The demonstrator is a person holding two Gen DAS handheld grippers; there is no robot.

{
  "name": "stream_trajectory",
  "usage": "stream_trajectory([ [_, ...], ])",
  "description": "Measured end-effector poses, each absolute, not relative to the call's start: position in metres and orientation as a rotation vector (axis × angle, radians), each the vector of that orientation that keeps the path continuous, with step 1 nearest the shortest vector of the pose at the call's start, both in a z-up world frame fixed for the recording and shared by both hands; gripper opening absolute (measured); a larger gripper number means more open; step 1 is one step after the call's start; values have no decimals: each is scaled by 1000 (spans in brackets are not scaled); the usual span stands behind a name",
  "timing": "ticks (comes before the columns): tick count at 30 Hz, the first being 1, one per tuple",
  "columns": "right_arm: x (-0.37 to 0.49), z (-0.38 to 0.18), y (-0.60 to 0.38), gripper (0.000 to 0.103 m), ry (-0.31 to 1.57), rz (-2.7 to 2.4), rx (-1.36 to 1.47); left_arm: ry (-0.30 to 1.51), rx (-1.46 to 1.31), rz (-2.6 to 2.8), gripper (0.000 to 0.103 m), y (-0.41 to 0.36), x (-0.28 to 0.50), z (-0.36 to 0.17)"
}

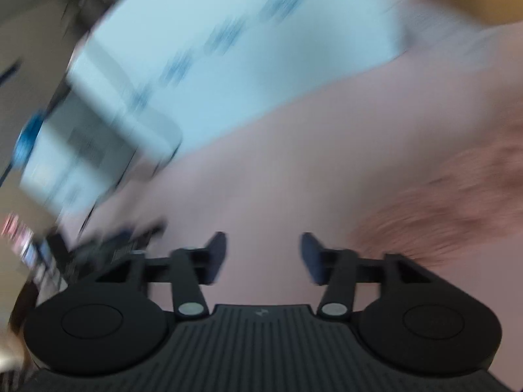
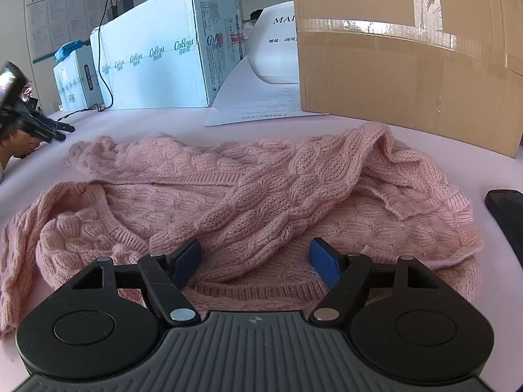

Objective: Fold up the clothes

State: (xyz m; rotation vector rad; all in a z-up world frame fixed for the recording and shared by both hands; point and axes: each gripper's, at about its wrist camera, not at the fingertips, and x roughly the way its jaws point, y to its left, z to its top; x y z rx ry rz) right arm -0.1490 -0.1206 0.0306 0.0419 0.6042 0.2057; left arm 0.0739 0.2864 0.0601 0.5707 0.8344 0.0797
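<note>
On the worktop: pink surface [image 2: 157, 124], with a pink cable-knit sweater [image 2: 248, 196] lying crumpled across the middle, sleeves thrown over the body
Right gripper [image 2: 255, 258]: fingers spread wide, holding nothing, hanging right over the near hem of the sweater; blue pads [image 2: 322, 263] either side of a knit fold
Left gripper [image 1: 263, 256]: also spread apart, nothing between the fingers, bare pink worktop ahead of it; that whole view is super smeared with blur
Sweater from the left view: just a pinkish-brown blur at the right edge [image 1: 451, 205], off to the side of the fingers
White box [image 2: 153, 52]: back left, blue "CoBou" logo repeated in a row along the side, plus an "S / L" size strip on the end; the small print is too tiny to read
Small box [image 2: 75, 78]: beside it, barcode label, a black cable [image 2: 104, 75] hanging down between the two
Paper sheet [image 2: 258, 98]: flat behind the sweater, print unreadable
White bag [image 2: 278, 45]: reads "MA…" and "地址:", the rest hidden
Cardboard box [image 2: 408, 58]: back right, taped, no writing I can make out
Wall poster [image 2: 65, 13]: far left, text too small
</note>
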Motion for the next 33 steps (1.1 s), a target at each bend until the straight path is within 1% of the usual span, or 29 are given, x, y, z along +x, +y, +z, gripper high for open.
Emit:
stream_trajectory([
  [3, -149, 31, -120, 73, 605, 210, 45, 840, 487, 88, 53, 298, 74, 65],
  [7, -149, 31, -120, 74, 605, 209, 43, 723, 412, -130, 53, 289, 39, 92],
  [10, -149, 31, -120, 74, 606, 208, 40, 631, 359, -322, 61, 266, 7, 110],
  [12, -149, 32, -119, 74, 605, 207, 39, 616, 312, -439, 65, 248, -5, 113],
  [15, -149, 31, -119, 74, 604, 207, 40, 676, 274, -489, 66, 231, -1, 102],
  [19, -148, 31, -121, 76, 604, 213, 46, 872, 272, -284, 66, 236, 30, 59],
  [20, -148, 31, -121, 76, 604, 214, 46, 901, 254, -232, 82, 243, 36, 50],
  [21, -148, 31, -121, 76, 604, 213, 45, 899, 222, -201, 91, 252, 38, 46],
  [24, -148, 31, -120, 77, 605, 214, 40, 913, 23, -134, 90, 293, 38, 44],
  [28, -147, 31, -118, 80, 608, 218, 30, 867, 5, 28, 92, 322, 18, 47],
  [30, -146, 31, -119, 81, 609, 222, 28, 805, 12, 81, 90, 325, 0, 54],
  [33, -146, 30, -119, 82, 611, 223, 24, 639, 54, 142, 90, 313, -36, 73],
])
